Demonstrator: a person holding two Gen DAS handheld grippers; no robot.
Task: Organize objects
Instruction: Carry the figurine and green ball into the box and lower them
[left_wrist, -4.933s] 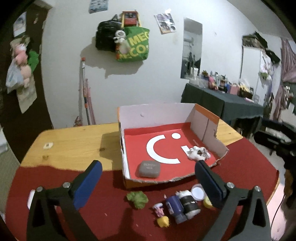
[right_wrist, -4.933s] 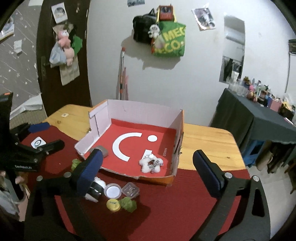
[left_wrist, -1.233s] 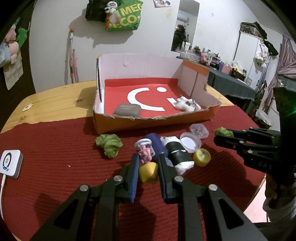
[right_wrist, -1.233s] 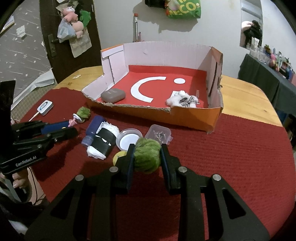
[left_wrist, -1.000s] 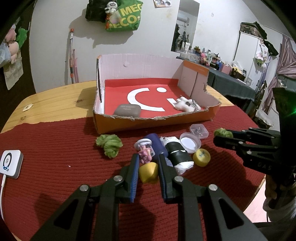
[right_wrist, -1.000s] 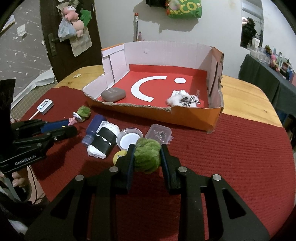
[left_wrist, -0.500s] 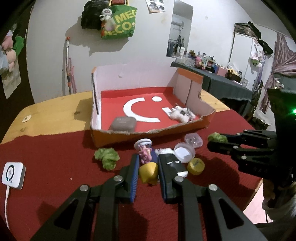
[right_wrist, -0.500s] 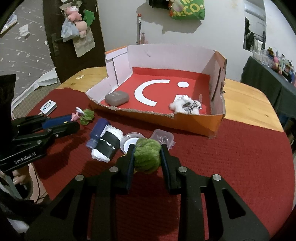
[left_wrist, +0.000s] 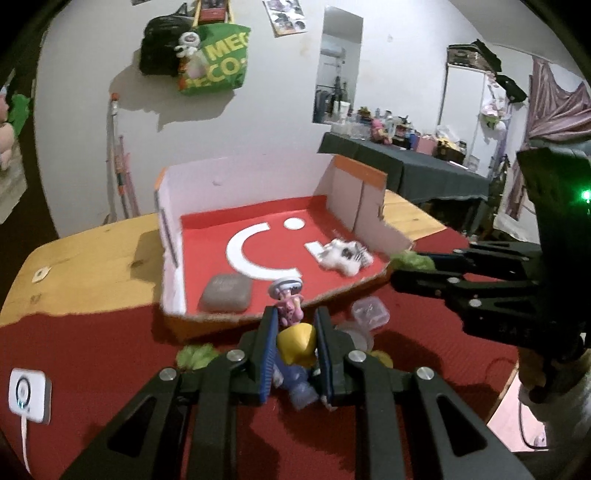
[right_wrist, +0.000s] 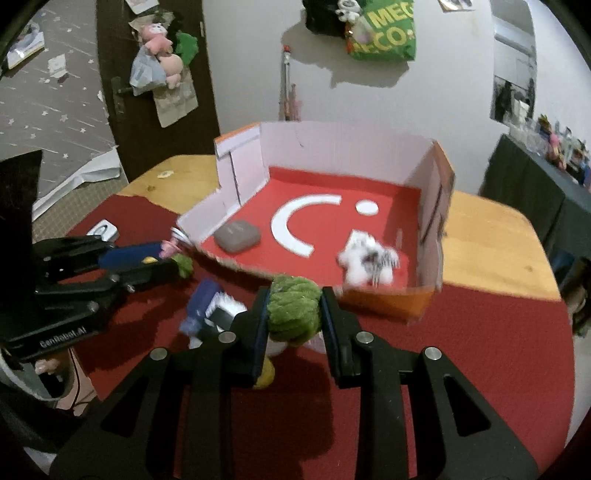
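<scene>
While clamped, green ball (right_wrist: 292, 309) between right tongs (right_wrist: 293, 314).

We are looking at a wooden table (left_wrist: 92, 254) with a red cloth (left_wrist: 92, 373) lying over its near part. The cardboard box (left_wrist: 168, 236) is sitting partly on the cloth and partly on bare wood. Just in front of the box, on the cloth, a green fuzzy clump (left_wrist: 195, 355), a clear plastic container (left_wrist: 370, 312), a blue bottle (right_wrist: 201, 295) and a yellow ball (right_wrist: 265, 376) are lying. Well left of the box, near the cloth's edge, a white device (left_wrist: 29, 395) is resting. A small pale scrap (left_wrist: 40, 274) is lying on the wood left of the box.
</scene>
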